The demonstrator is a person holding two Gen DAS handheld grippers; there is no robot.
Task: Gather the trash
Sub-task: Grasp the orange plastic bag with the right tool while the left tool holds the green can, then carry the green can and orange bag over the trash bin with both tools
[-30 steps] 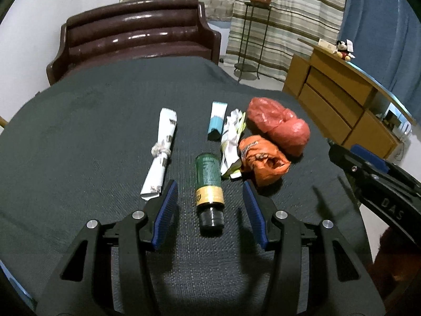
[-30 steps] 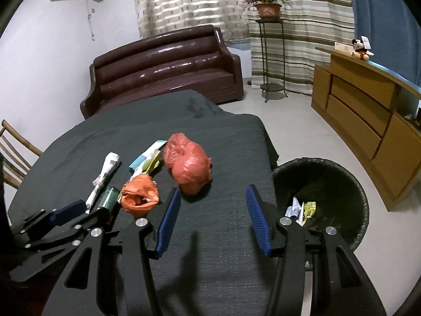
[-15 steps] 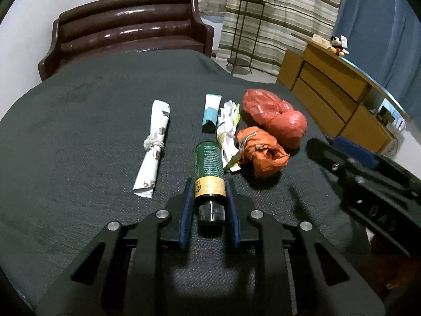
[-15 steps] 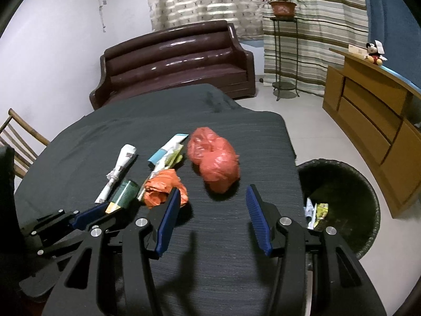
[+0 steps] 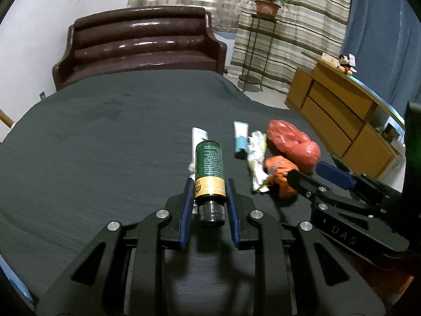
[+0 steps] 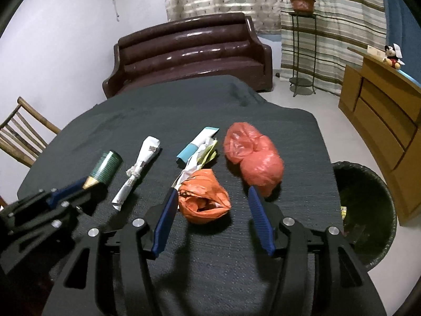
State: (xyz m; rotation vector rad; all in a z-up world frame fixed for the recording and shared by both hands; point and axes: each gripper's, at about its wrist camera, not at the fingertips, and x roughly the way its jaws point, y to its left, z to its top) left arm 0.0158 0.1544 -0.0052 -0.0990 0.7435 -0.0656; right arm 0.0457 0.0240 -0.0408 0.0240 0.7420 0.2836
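Bottle (image 5: 209,169) | clamped near its cap in left gripper (image 5: 209,200), lifted off tabletop (image 5: 105,142) | right gripper (image 6: 210,208) opening, around orange bag (image 6: 204,200), not pinching | keep squeeze firm, carry level past right edge, drop into bin (image 6: 368,210)

Right gripper (image 6: 210,200) jaws opening around the orange bag (image 6: 204,196), seemingly not yet gripping it

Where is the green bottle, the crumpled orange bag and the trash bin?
green bottle (image 5: 209,162), left wrist view, on its green label.
crumpled orange bag (image 6: 204,197), right wrist view, on its crinkled middle.
trash bin (image 6: 392,205), right wrist view, on its dark rim at the right.
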